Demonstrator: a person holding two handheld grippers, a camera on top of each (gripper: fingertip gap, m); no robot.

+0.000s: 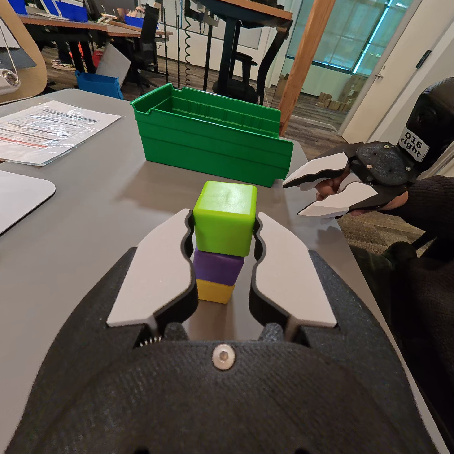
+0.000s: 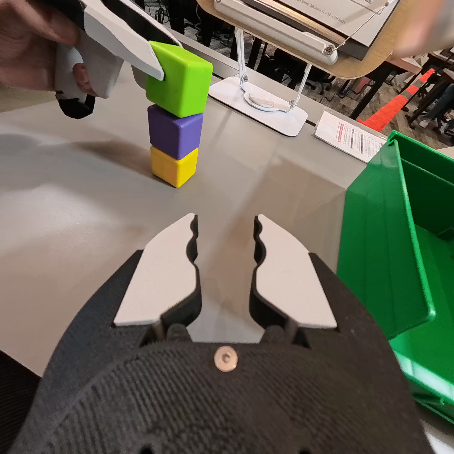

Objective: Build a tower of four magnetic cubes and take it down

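The left gripper (image 1: pixel 224 229), clamped on the lime cube (image 1: pixel 224 216) atop the purple cube (image 1: pixel 217 267) and yellow cube (image 1: pixel 215 292), should stay level, while the right gripper (image 2: pixel 225 227) hangs apart over the desk (image 2: pixel 86 221).

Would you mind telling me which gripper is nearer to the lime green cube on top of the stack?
Left. The left gripper has its jaws closed on the lime green cube's sides; the right gripper hangs open off to its right, apart from it.
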